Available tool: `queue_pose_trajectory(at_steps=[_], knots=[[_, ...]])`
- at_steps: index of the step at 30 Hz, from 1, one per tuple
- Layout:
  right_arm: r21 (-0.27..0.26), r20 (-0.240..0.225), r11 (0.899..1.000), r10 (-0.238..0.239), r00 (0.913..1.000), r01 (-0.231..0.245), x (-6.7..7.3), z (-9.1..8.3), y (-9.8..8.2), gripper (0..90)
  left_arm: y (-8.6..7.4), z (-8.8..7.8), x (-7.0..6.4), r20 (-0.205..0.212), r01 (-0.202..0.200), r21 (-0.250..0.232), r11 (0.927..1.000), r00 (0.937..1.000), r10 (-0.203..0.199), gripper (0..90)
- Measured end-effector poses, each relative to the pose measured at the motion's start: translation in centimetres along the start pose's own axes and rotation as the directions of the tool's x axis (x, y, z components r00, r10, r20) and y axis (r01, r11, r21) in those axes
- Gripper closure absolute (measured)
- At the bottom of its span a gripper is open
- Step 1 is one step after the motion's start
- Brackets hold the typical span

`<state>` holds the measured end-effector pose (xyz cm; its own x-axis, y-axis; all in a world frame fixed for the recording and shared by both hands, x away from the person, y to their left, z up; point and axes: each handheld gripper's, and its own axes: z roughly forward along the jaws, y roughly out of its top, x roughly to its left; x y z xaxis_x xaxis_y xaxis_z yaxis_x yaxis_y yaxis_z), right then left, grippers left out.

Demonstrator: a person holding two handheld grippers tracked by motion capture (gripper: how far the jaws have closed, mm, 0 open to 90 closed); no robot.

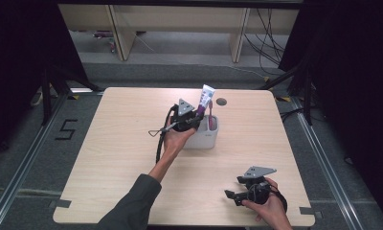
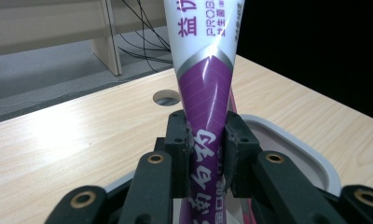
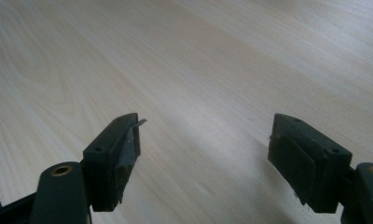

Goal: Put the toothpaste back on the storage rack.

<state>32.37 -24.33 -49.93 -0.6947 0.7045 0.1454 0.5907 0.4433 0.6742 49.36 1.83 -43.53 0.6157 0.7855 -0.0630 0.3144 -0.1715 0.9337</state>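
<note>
A white and purple toothpaste tube (image 1: 206,99) stands upright in a white holder cup (image 1: 202,137) near the middle of the table. My left gripper (image 1: 195,118) is shut on the tube's purple lower part (image 2: 204,112), its pads pressing both sides just above the cup's rim (image 2: 310,154). A pink toothbrush handle (image 1: 210,119) also stands in the cup. My right gripper (image 1: 232,196) rests near the table's front right edge, held in a hand. Its jaws stand wide open over bare wood (image 3: 203,140) with nothing between them.
The light wooden table (image 1: 132,158) has a round cable hole (image 1: 221,101) just behind the cup. Dark curtains flank the table, and wooden furniture legs and cables stand on the floor beyond its far edge.
</note>
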Motion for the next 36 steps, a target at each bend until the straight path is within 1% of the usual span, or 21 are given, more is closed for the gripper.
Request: queue_pose_trajectory(at_steps=[4,5,6,8,10,12,16,19,22,23,25,26,27,28,30,31,32,33,34,35,36], knots=[[0.001,-0.002,1.000,0.005,1.0000,-0.005,0.0,0.0,0.0,25.9,-0.2,-0.2,0.0,-0.004,-0.007,0.011,0.9999,1.0000,0.007,74.1],[-0.033,0.000,0.999,0.022,0.9998,-0.022,0.1,0.3,-0.1,25.9,-0.2,-0.2,0.1,-0.002,-0.011,0.014,0.9998,0.9999,0.011,74.1],[0.001,-0.002,1.000,0.007,1.0000,-0.007,0.0,0.0,0.0,25.9,-0.2,-0.2,0.1,-0.005,-0.012,0.016,0.9998,0.9999,0.012,74.1],[-0.004,0.000,1.000,0.008,1.0000,-0.008,0.0,0.0,0.0,25.9,-0.1,-0.3,0.0,-0.013,-0.017,0.026,0.9995,0.9998,0.017,74.1],[-0.002,0.001,1.000,0.011,0.9999,-0.011,0.0,0.0,0.0,25.9,-0.1,-0.4,-0.1,-0.010,-0.026,0.023,0.9994,0.9996,0.026,74.1],[0.001,-0.003,1.000,-0.002,1.0000,0.002,0.0,0.1,-0.1,25.9,-0.1,-0.5,-0.2,-0.008,-0.038,0.035,0.9987,0.9992,0.039,74.0],[-0.002,0.000,1.000,0.000,1.0000,0.000,0.0,0.1,-0.1,25.9,-0.1,-0.5,-0.2,-0.010,-0.057,0.057,0.9968,0.9983,0.058,73.9],[0.000,0.000,1.000,0.000,1.0000,0.000,0.0,0.1,-0.1,25.9,-0.2,-0.7,-0.2,0.000,-0.054,0.075,0.9957,0.9985,0.054,73.4],[0.006,-0.001,1.000,-0.001,1.0000,0.001,0.0,0.1,-0.1,25.9,-0.3,-0.9,-0.3,0.003,-0.084,0.094,0.9920,0.9965,0.084,72.2],[0.006,0.000,1.000,-0.001,1.0000,0.001,0.0,0.1,-0.1,25.9,-0.4,-1.0,-0.3,0.001,-0.072,0.085,0.9938,0.9974,0.072,70.9],[0.004,0.000,1.000,-0.001,1.0000,0.001,0.0,0.1,-0.1,25.9,-0.4,-1.2,-0.3,-0.006,-0.072,0.083,0.9939,0.9973,0.073,65.5],[0.001,0.002,1.000,-0.005,1.0000,0.005,0.0,0.1,-0.1,25.9,-0.2,-1.5,-0.2,0.004,-0.076,0.055,0.9956,0.9971,0.075,67.8],[0.001,0.002,1.000,-0.004,1.0000,0.004,-0.1,0.1,-0.1,25.9,0.0,-1.8,-0.2,0.004,-0.074,0.042,0.9964,0.9972,0.074,71.7],[0.008,0.002,1.000,0.013,0.9999,-0.013,0.0,0.0,-0.1,25.9,0.3,-2.1,-0.1,0.007,-0.068,0.031,0.9972,0.9976,0.068,71.2],[-0.020,0.007,1.000,0.004,1.0000,-0.004,-0.1,0.3,-0.1,25.9,0.7,-2.6,0.1,0.015,-0.075,0.033,0.9966,0.9971,0.075,68.3],[-0.015,0.007,1.000,0.006,1.0000,-0.005,-0.1,0.2,-0.1,25.9,0.8,-2.8,0.1,0.013,-0.082,0.033,0.9961,0.9966,0.081,66.9],[0.003,0.007,1.000,0.001,1.0000,-0.002,-0.1,0.1,-0.1,25.9,0.8,-3.0,0.2,0.012,-0.086,0.037,0.9956,0.9963,0.086,66.7],[0.004,0.005,1.000,-0.001,1.0000,0.001,-0.1,0.0,-0.1,25.9,0.8,-3.2,0.4,0.014,-0.090,0.043,0.9950,0.9959,0.089,66.4],[0.008,0.003,1.000,0.014,0.9999,-0.014,0.1,0.0,-0.1,25.9,0.7,-3.3,0.4,0.017,-0.088,0.048,0.9950,0.9961,0.087,66.0],[0.002,0.003,1.000,-0.007,1.0000,0.007,-0.1,0.1,-0.1,25.9,0.7,-3.4,0.5,0.020,-0.091,0.052,0.9945,0.9957,0.091,65.6],[0.003,0.001,1.000,-0.005,1.0000,0.005,0.0,0.1,-0.1,25.9,0.7,-3.4,0.6,0.019,-0.089,0.053,0.9946,0.9959,0.088,65.0]])
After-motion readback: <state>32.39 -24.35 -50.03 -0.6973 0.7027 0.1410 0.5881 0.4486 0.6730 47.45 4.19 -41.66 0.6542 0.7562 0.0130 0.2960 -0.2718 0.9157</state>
